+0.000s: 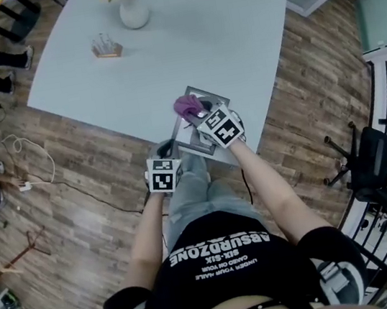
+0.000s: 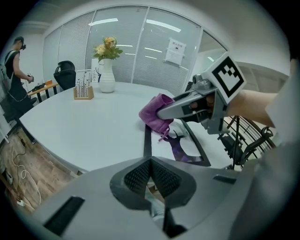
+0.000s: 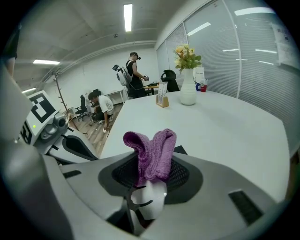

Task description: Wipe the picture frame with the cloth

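Open tabletop [image 1: 232, 27] beyond frame [image 2: 147, 140], vase [image 1: 133, 10] and holder [image 1: 107, 47] far off

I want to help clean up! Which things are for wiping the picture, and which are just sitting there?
For the job:
purple cloth in the right claw
picture frame, held by the left claw

Just sitting there:
vase of flowers
small wooden stand
black chair

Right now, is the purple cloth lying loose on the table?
No, the purple cloth is pinched in the tongs of the right gripper.
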Available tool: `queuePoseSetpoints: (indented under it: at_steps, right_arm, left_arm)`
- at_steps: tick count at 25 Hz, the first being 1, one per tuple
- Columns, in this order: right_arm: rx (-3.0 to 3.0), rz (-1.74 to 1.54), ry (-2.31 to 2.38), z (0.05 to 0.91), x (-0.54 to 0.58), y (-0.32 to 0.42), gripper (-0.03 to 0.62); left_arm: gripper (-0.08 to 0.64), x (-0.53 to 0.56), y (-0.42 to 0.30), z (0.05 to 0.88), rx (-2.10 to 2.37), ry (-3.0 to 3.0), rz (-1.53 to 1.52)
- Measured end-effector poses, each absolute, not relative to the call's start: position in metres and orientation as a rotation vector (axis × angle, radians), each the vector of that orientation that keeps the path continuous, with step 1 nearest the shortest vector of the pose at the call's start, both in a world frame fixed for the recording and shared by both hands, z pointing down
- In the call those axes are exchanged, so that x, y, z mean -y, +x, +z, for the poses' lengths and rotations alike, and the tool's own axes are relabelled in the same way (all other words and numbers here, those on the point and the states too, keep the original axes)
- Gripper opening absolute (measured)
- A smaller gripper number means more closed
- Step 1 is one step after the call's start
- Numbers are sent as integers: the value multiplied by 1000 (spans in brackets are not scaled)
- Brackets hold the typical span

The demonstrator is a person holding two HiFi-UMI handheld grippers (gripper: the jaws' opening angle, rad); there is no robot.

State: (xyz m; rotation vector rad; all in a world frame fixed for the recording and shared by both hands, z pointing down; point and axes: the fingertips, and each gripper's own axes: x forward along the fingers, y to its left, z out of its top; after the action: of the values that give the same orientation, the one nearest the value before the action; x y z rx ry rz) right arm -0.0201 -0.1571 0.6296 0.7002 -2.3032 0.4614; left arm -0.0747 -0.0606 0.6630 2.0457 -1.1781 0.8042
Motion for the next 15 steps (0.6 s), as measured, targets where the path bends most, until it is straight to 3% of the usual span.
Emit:
queuePoseSetpoints:
  at_steps: [15]
  right_arm:
    - [2259,461,851,627,197,0,149]
  left_arm:
    - [15,60,-73,662,1178,2041,819]
